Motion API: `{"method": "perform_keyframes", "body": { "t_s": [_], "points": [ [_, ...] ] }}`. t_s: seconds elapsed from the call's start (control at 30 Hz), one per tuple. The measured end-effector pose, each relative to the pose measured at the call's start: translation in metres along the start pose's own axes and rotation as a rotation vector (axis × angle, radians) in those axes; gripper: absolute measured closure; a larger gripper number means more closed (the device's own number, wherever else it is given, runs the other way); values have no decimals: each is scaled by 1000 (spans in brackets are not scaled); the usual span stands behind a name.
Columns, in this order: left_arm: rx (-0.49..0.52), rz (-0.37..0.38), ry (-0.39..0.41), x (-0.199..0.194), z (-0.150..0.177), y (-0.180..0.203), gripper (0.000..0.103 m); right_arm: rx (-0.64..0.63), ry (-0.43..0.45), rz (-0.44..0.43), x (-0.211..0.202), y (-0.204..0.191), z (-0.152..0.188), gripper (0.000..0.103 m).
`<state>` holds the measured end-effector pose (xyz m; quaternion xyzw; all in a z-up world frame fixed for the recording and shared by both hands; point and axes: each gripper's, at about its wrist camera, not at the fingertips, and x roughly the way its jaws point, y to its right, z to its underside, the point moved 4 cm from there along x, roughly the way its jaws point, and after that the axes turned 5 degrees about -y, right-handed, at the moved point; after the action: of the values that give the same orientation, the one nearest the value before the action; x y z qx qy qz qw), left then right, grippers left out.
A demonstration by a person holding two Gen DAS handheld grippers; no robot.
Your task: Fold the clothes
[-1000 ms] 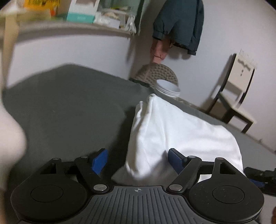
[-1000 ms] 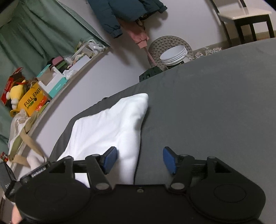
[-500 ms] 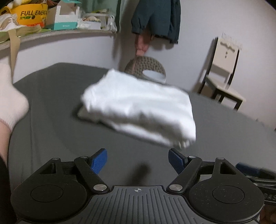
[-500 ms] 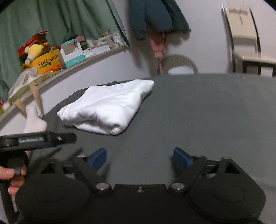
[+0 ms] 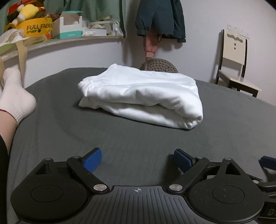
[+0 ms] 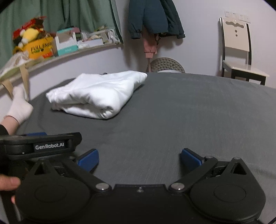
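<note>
Dark grey bedsheet (image 5: 224, 129), finely ribbed and mostly smooth, covers the wide surface on which everything rests. Readable writing: "FULL ENERG…" in dark letters on a yellow tub (image 5: 37, 29) standing on the curved wall shelf (image 5: 72, 41); "GenRobot.AI" in white on the black body of the left gripper as seen from the right wrist view. A teal-and-white cardboard box (image 5: 70, 25) stands beside the tub; its small print is too small to read.

Folded white garment (image 5: 143, 96), soft knit cloth, lies on the sheet as a thick rectangular bundle of several layers, rounded fold towards the cameras, slightly rumpled on top. It sits left of centre on the sheet, well apart from both tools and touched by neither.

Left gripper (image 5: 137, 161): blue pads spread wide, nothing between them, low over bare sheet. Right gripper (image 6: 138, 159): likewise spread wide and empty, just beside the left one; a person's fingers (image 6: 8, 183) show at its lower left.

A white-socked foot (image 5: 15, 98) rests at the sheet's left edge. Behind: pale wall, green curtain (image 6: 69, 15), dark teal jacket (image 5: 160, 17) hanging over a pink garment (image 5: 151, 45), cream-backed chair with dark frame (image 5: 236, 62).
</note>
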<state>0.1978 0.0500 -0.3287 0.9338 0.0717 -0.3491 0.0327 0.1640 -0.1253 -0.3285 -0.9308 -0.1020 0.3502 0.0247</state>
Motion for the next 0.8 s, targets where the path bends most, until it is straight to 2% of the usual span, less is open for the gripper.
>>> {"method": "perform_keyframes", "body": {
  "t_s": [0.1,0.33,0.43,0.57,0.8],
  "points": [
    [-4,-7,-3,-3,2,-3,9,-52,-22,38,8,-4,-2,0],
    [-46,-47,-11,-7,9,-12,0,-126,-29,36,14,-5,-5,0],
    [-45,-67,-18,-9,13,-15,0,-103,-28,46,13,-1,-6,0],
    [-40,-70,-16,-8,14,-16,0,-3,-26,96,11,18,-6,0],
    [-31,-87,-16,-7,14,-12,0,-33,-29,96,13,13,-6,0]
  ]
}}
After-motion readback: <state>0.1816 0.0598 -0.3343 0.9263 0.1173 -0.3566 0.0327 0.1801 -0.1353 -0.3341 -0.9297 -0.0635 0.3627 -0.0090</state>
